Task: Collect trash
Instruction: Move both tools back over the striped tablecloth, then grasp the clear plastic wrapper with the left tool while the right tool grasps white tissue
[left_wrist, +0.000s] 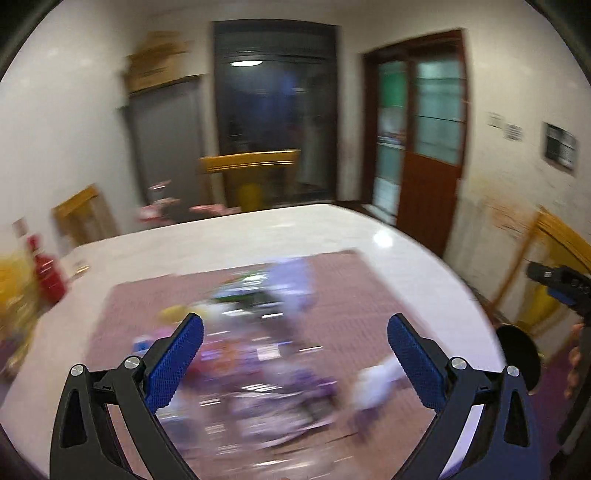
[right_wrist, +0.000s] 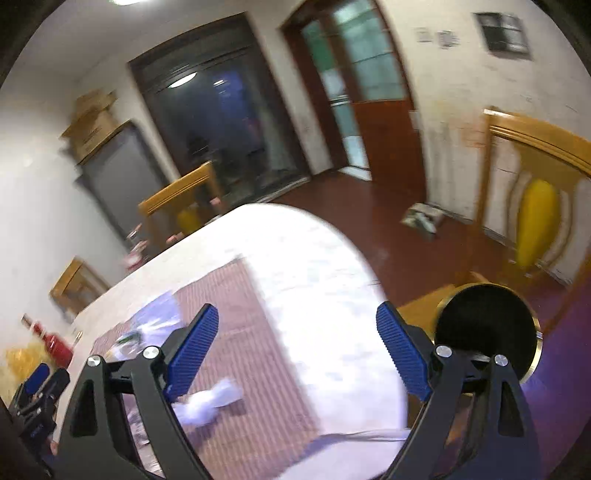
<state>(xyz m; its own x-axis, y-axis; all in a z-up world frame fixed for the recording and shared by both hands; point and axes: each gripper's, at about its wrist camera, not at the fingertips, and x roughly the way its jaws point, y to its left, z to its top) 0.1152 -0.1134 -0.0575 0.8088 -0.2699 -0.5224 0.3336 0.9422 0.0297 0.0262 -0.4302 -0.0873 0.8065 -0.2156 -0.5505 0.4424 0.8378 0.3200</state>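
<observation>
Both feeds smeared by motion blur. My left gripper (left_wrist: 295, 345) has jaws spread wide, nothing between; it hangs over heap of colourful crumpled wrappers (left_wrist: 255, 354) lying on brown ribbed rectangular placemat (left_wrist: 354, 295), individual pieces unreadable. My right gripper (right_wrist: 297, 350) likewise spread and empty, above white marble-look tabletop (right_wrist: 314, 295). White crumpled paper wad (right_wrist: 210, 400) sits on placemat, partly behind right gripper's left finger. Round black bin opening (right_wrist: 484, 325) beside table edge, lower rim cut off by gripper frame.
</observation>
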